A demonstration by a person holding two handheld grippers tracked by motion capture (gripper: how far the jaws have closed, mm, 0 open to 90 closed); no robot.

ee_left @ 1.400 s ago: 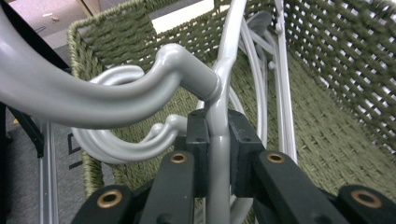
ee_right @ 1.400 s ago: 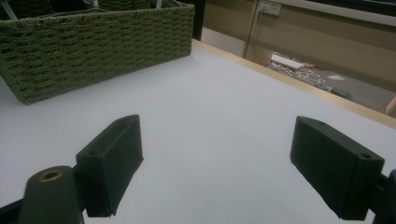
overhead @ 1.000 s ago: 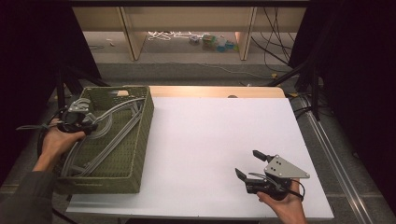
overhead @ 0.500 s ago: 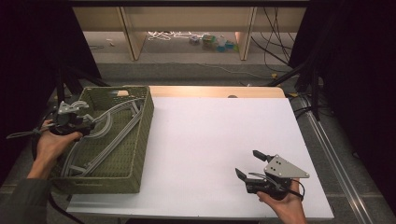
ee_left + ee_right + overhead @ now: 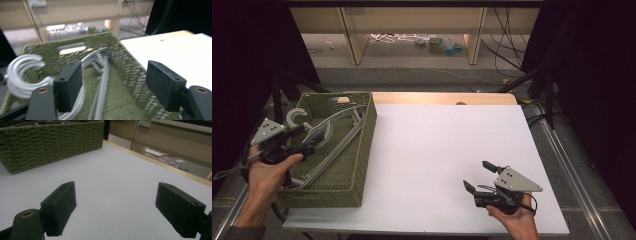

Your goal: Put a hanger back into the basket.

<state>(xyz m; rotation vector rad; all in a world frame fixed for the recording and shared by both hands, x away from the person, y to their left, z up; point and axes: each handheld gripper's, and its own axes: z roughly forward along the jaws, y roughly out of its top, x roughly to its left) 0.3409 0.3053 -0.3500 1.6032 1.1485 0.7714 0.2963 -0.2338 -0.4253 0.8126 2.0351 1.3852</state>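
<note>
1. Over on the left, the left gripper [image 5: 304,142] hangs above the near-left part of the green woven basket [image 5: 362,165], jaws spread wide and holding nothing.
2. Inside that basket lies a tangle of grey hangers [image 5: 337,132], their hooks [image 5: 22,75] curling at the far-left corner. In the left gripper view one hook sits just beside the left jaw, on its outer side, while the hanger arms run up between the two jaws, lower down.
3. The risk here, I'd say: those hangers are interlocked, so closing on one arm could drag several up together, or snag a hook on the basket wall and tip it.
4. That view is blurred, so how near the jaws are to the hangers I cannot tell.
5. Across the bare white table [image 5: 437,150], the right gripper [image 5: 479,177] rests low near the front edge, jaws wide, empty, well apart from the basket.
</note>
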